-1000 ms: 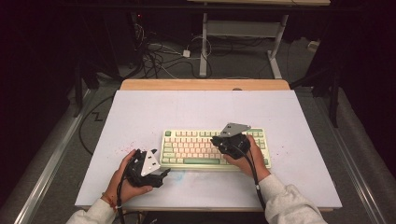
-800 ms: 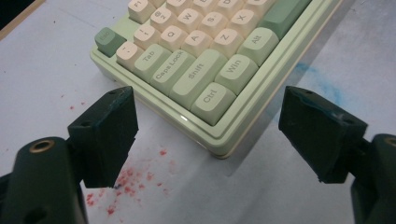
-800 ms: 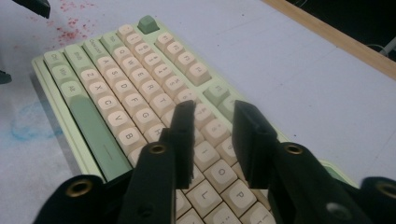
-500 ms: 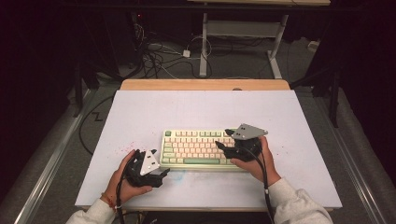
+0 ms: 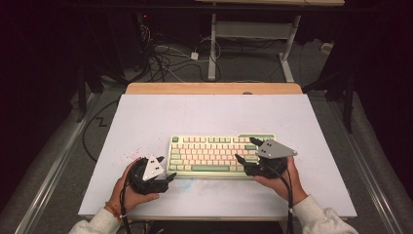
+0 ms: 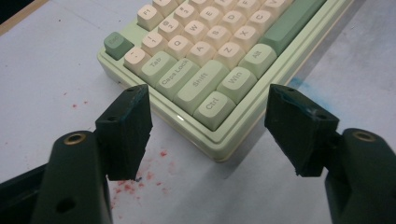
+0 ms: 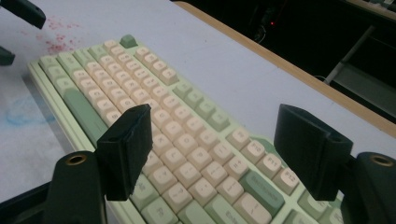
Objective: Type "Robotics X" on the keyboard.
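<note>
Keyboard (image 5: pixel 221 155) is seen in the high view at the centre of the white table (image 5: pixel 209 114), red specks (image 5: pixel 130 155) at its left, with the left gripper (image 5: pixel 168 179) at its lower-left corner and the right gripper (image 5: pixel 241 160) over its right end. In the left gripper view the Ctrl corner lies between parted jaws that have just been closing, untouched. In the right gripper view the keys lie below empty jaws that have just been opening.

Bare table (image 5: pixel 204 117) beyond keyboard (image 5: pixel 214 153), open room at both sides, keyboard blocks the near middle
</note>
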